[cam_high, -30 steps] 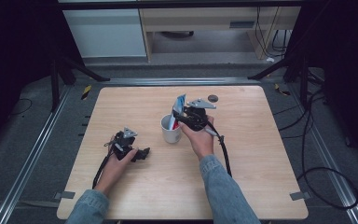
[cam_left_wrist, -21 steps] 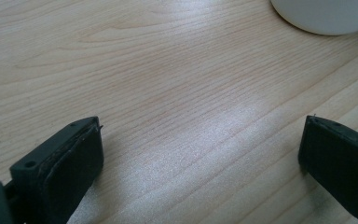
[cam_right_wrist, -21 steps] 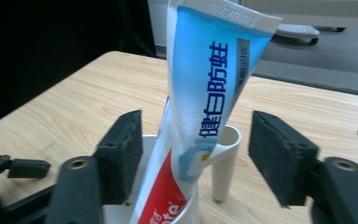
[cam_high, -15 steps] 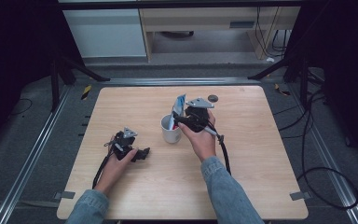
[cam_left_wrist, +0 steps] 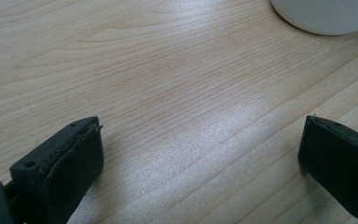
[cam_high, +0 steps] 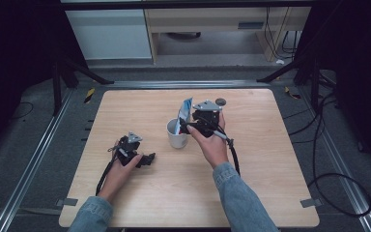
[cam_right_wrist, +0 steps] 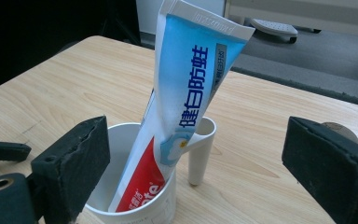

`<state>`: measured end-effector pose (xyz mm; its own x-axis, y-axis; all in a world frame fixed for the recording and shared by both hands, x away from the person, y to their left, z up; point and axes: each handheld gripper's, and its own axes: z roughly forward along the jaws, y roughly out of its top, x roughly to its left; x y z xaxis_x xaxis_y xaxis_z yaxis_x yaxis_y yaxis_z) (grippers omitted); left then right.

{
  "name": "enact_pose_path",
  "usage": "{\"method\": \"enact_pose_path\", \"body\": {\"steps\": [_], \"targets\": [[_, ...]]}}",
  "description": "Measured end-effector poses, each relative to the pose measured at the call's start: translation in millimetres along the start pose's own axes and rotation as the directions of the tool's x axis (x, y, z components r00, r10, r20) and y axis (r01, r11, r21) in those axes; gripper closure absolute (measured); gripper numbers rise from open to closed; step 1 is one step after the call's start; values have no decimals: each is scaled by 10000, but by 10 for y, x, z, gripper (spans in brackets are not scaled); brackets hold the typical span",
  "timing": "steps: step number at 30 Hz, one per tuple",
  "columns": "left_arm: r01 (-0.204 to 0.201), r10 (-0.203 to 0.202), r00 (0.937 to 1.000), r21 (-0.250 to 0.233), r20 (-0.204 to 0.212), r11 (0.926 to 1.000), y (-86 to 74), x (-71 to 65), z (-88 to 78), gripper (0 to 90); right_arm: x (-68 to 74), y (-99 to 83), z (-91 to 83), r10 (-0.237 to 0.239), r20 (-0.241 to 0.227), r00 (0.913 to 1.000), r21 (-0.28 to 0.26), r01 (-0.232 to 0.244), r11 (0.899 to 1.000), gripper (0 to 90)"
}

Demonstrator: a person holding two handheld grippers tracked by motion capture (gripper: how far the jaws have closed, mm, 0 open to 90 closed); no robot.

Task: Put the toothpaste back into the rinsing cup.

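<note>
Toothpaste tube standing in a white mug, with both grippers spread wide.

A white mug (cam_high: pixel 177 135) stands near the middle of the wooden table (cam_high: pixel 270 159), and a blue, white and red toothpaste tube (cam_right_wrist: pixel 177 107) leans inside it, its crimped end up and tilted against the rim above the handle. The right gripper (cam_high: pixel 189 126) is held just beside the mug, its jaws released and standing on either side of the tube without touching it. The left gripper (cam_high: pixel 147 159) rests low on the table, apart from the mug, with its jaws also spread over bare wood. A small round disc (cam_high: pixel 220 101) lies on the table behind the right hand (cam_high: pixel 211 145).
</note>
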<state>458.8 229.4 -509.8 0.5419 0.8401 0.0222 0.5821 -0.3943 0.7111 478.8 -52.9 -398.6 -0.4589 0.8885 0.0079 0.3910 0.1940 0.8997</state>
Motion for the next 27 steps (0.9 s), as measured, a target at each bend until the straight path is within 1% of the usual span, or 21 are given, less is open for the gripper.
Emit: {"method": "enact_pose_path", "body": {"steps": [6, 11, 17, 20, 27], "targets": [[2, -2, 10000, 1, 3, 10000, 0, 0, 0, 0, -51, 10, -54, 38, 4, 10000, 47, -38, 10000, 66], [-1, 1, 10000, 2, 0, 10000, 0, 0, 0, 0, -109, 8, -100, -41, 125, 9999, 138, 39, 9999, 65], [1, -1, 10000, -2, 1, 10000, 0, 0, 0, 0, -181, -10, -184, -252, 206, 9995, 336, 245, 9991, 65], [3, -3, 10000, -4, 1, 10000, 0, 0, 0, 0, -233, -26, -258, -428, 189, 9989, 485, 418, 9979, 66], [0, 0, 10000, -2, 0, 10000, 0, 0, 0, 0, -396, -171, -415, -804, 61, 9967, 907, 795, 9927, 68]]}}
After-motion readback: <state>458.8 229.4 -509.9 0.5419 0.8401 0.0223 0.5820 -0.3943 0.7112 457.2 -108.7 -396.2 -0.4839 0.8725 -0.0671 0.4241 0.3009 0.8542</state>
